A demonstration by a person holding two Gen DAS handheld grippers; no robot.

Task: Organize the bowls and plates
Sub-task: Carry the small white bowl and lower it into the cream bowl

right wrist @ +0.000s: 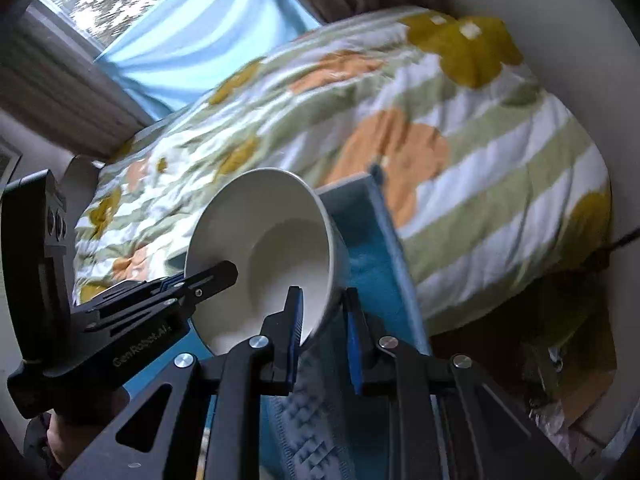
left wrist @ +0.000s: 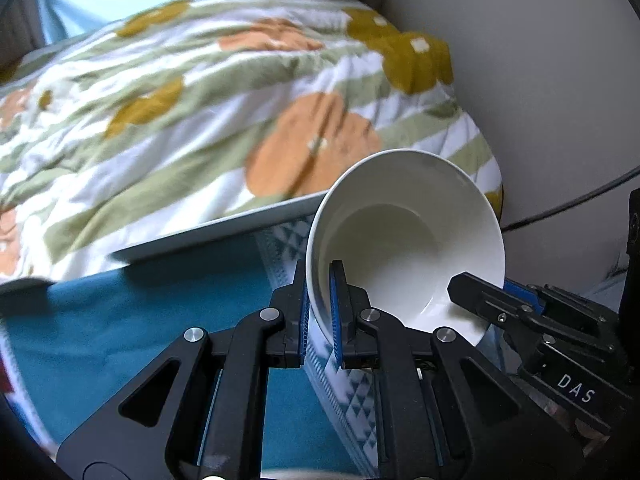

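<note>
— What can't you make out?

— The quilt (left wrist: 224, 112) is smeared with blur, and the teal cloth (left wrist: 132, 332) under the white bowl (left wrist: 404, 240) is mostly hidden by black linkages.

— And the grips?

— Both clamp that bowl, tilted in the air above the cloth. The left gripper (left wrist: 320, 312) is nearly closed, pinching the rim. The right gripper (right wrist: 324, 312) pinches the opposite wall the same way.

— Any writing?

— "DAS" on one housing, "GenRobot.AI" on the other, partly blurred.
</note>
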